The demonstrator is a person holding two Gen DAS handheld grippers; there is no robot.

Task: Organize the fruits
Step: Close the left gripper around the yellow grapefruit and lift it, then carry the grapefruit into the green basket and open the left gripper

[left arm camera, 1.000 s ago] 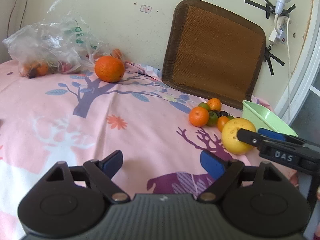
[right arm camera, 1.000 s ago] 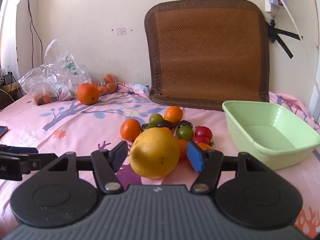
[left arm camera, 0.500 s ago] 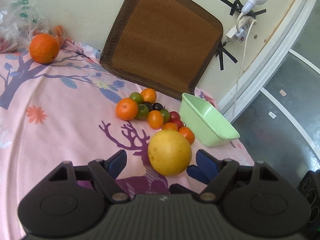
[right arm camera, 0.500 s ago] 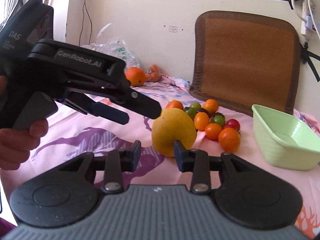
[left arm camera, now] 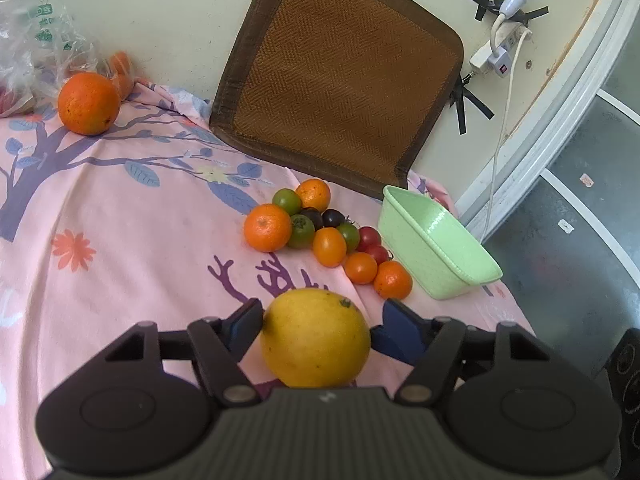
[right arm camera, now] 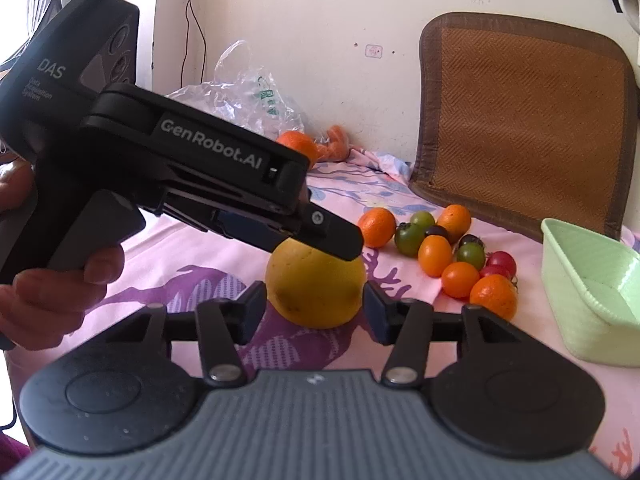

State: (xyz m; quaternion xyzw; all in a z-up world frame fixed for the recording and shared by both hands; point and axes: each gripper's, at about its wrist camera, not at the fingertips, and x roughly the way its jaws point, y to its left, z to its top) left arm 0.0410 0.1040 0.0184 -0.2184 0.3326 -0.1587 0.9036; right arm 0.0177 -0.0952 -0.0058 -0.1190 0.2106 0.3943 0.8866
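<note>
A large yellow citrus fruit [left arm camera: 316,336] lies on the pink tablecloth between the fingers of my left gripper [left arm camera: 318,320], which stand close on both sides of it. In the right wrist view the same fruit [right arm camera: 316,288] sits between my right gripper's [right arm camera: 314,304] fingers, with the left gripper's finger [right arm camera: 332,240] over its top. A cluster of small oranges and tomatoes [left arm camera: 324,232] lies beyond it. An empty green basin [left arm camera: 436,248] stands to their right.
A large orange [left arm camera: 89,103] and a clear plastic bag [left arm camera: 36,40] with more fruit lie at the far left by the wall. A brown woven mat [left arm camera: 340,76] leans on the wall. The table edge drops off right of the basin.
My left gripper swung from the table's middle to the yellow fruit and moved in around it. My right gripper opened wider around the same fruit and shifted left.
</note>
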